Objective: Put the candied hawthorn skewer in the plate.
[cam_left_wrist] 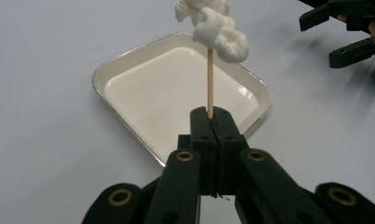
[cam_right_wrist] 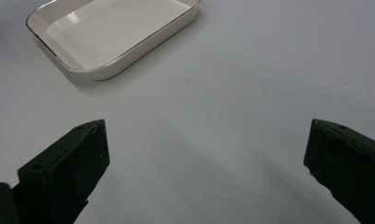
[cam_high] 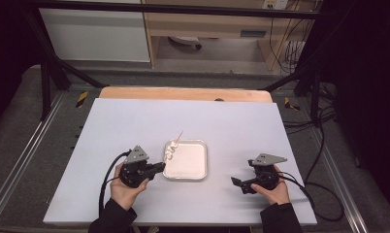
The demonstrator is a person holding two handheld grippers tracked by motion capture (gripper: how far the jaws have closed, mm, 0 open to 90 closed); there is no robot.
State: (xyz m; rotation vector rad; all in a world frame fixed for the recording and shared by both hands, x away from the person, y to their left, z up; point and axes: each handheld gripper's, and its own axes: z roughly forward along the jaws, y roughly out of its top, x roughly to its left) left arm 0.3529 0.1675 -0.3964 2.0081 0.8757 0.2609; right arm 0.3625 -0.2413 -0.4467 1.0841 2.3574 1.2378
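Note:
A thin wooden skewer [cam_left_wrist: 210, 79] carries a white puffy lump [cam_left_wrist: 213, 25] at its upper part. My left gripper [cam_left_wrist: 212, 116] is shut on the skewer's lower end and holds it over the left edge of a shallow cream tray [cam_left_wrist: 106, 91] with a metal rim. In the high view the left gripper [cam_high: 161, 166] sits just left of the tray [cam_high: 203, 162], with the lump [cam_high: 170, 151] above the tray's near-left corner. My right gripper [cam_high: 237, 184] rests low to the right of the tray, jaws wide open [cam_right_wrist: 206, 154], nothing between them. The tray holds nothing.
The tray [cam_right_wrist: 106, 70] lies on a white table board [cam_high: 135, 121] with bare surface all around. A wooden strip [cam_high: 183, 93] runs along the far edge. Black frame posts and cables stand beyond the board on both sides.

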